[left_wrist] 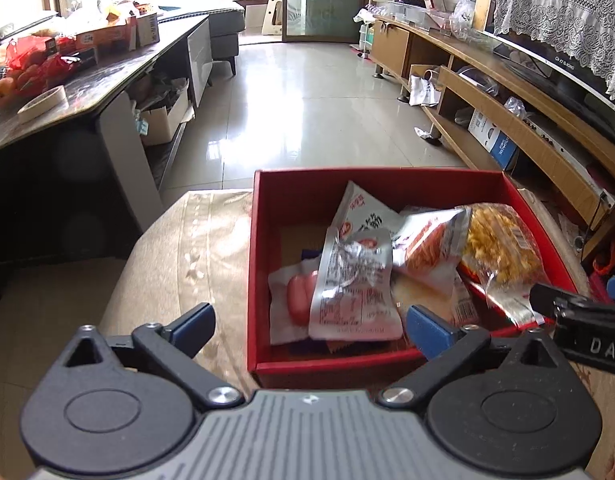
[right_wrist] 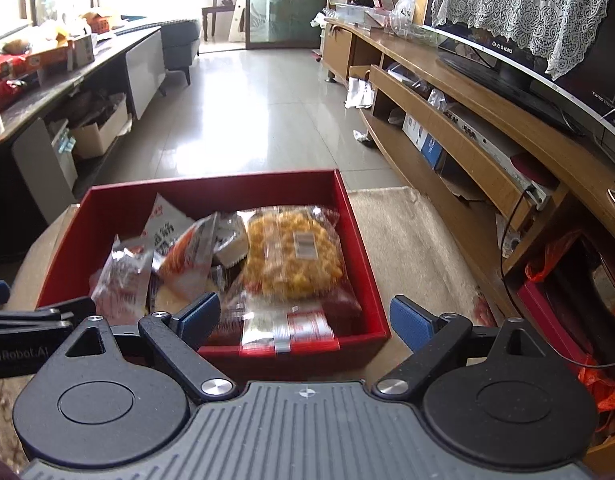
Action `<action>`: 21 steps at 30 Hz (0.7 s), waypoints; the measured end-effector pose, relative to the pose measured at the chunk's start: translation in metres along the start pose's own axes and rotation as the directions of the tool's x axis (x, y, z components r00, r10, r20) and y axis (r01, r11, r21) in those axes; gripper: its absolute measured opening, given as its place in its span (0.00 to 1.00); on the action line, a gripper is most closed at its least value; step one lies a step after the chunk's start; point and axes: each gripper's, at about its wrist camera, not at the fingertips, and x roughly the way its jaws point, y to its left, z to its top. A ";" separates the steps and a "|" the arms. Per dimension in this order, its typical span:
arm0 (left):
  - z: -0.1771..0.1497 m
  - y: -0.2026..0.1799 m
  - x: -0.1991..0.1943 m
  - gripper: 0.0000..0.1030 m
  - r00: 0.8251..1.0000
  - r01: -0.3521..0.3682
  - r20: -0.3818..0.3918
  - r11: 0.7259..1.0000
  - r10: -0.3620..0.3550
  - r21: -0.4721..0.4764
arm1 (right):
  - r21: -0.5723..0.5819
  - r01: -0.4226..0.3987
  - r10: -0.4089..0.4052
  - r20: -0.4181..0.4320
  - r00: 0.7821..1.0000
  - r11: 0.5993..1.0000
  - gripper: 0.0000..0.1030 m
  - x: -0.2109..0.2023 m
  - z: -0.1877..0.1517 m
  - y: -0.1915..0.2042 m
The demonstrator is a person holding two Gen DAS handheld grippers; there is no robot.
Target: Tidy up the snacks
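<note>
One red box (left_wrist: 291, 366) stands on the cloth-covered surface (left_wrist: 179, 264), ahead of both pairs of jaws, holding a loose heap of snack packets.

Left gripper (left_wrist: 307, 322): one; jaws wide apart, nothing between them. Its right blue pad hangs over the box's near edge, its left pad outside the box over the cloth.

Right gripper (right_wrist: 305, 316): one; jaws wide apart, gripping nothing. The near end of the popcorn bag lies in the gap below them without being pinched.

Contents, as far as can be counted:
- One clear popcorn bag (right_wrist: 293, 256), yellow kernels, white barcode label on top, red-and-white printed end; directly ahead of the right jaws.
- One silver foil packet (left_wrist: 353, 292), back panel of small print facing up, too small to read; just ahead of the left jaws.
- One white packet (left_wrist: 363, 210) with red logo and large dark Chinese characters, propped upright behind the foil one.
- One orange-and-silver packet (left_wrist: 427, 244), between the foil packet and the popcorn.
- One clear sausage packet (left_wrist: 293, 300), pink contents, at the box's left side.

Further packets lie beneath, uncounted.

Writing: "DAS" on the right gripper's side in the left view; "enRobot.AI" on the left gripper's side in the right view.
</note>
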 end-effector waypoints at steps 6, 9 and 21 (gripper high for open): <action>-0.019 -0.003 -0.011 0.98 1.000 -0.007 -0.005 0.999 0.007 0.032 | 0.010 -0.008 0.008 0.000 1.000 1.000 0.92 -0.021 -0.015 -0.003; -0.025 -0.004 -0.016 0.98 1.000 -0.007 -0.007 0.999 0.007 0.035 | 0.012 -0.007 0.007 0.002 1.000 1.000 0.93 -0.030 -0.022 -0.002; -0.045 0.002 -0.047 0.98 1.000 0.026 0.006 0.999 -0.026 0.042 | 0.035 -0.016 0.016 0.004 1.000 0.999 0.93 -0.061 -0.046 -0.001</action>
